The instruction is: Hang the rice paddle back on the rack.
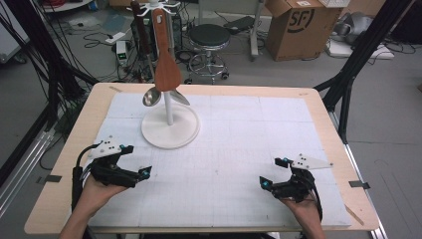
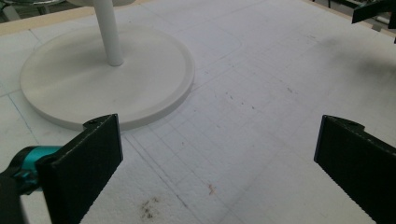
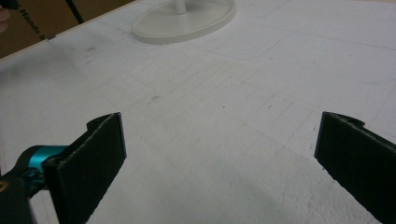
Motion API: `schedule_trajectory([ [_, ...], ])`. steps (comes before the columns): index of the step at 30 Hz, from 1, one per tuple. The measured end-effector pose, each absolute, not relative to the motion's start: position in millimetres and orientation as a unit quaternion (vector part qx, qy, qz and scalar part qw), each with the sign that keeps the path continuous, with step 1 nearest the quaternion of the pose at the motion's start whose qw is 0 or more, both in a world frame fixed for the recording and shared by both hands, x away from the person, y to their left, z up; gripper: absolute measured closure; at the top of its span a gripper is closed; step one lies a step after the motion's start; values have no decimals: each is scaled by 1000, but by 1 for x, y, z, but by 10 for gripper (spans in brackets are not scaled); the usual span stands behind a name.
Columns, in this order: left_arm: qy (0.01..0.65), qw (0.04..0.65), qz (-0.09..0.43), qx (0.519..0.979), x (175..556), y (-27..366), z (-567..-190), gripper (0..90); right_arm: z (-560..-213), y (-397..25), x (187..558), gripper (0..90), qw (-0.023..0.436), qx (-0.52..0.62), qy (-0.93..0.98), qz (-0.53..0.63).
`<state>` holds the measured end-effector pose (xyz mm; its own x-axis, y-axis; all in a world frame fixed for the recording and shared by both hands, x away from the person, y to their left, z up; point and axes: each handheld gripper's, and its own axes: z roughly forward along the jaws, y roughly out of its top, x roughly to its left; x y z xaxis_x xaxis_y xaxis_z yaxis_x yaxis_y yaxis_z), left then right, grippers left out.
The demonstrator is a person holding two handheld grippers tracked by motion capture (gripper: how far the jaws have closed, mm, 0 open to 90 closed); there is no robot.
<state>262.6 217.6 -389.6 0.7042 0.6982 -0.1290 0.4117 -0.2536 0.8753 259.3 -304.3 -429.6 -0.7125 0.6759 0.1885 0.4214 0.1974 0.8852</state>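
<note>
1. Left tongs [image 1: 133,160] and right tongs [image 1: 271,172] both gape, released, resting low on the white gridded surface [image 1: 234,149].
2. The brown wooden spatula [image 1: 165,55] hangs on the white round-based stand [image 1: 170,130], far-left.
3. Approach level; grip the blade squarely, then lift clear of the hook.

Stand: the white round-based utensil stand [image 1: 170,130] sits on the white gridded mat [image 1: 239,149], left of centre in the high view, toward the mat's far edge.
Hanging: the brown wooden spatula [image 1: 165,55] and the metal spoon [image 1: 151,96] hang from the stand's top, over its base.
Mat: it lies on the light wooden table [image 1: 79,129], leaving the table's border bare around it.
Left gripper [image 1: 133,160]: lower left, over the mat, just before the stand.
Right gripper [image 1: 271,172]: lower right, over the mat, well apart from the stand.
Behind the table: the black round stool [image 1: 209,37] at upper centre, the brown cardboard box [image 1: 297,25] at upper right.
</note>
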Motion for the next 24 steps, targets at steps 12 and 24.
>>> schedule_trajectory([
  [12, 359, 486, 142, 784, 256, 212, -408, 17, -433, -305, 259, 11, 120, 362, 766, 517],
  [24, 356, 475, 155, 789, 248, 210, -415, 17, -439, -307, 259, 11, 121, 363, 771, 509],
])
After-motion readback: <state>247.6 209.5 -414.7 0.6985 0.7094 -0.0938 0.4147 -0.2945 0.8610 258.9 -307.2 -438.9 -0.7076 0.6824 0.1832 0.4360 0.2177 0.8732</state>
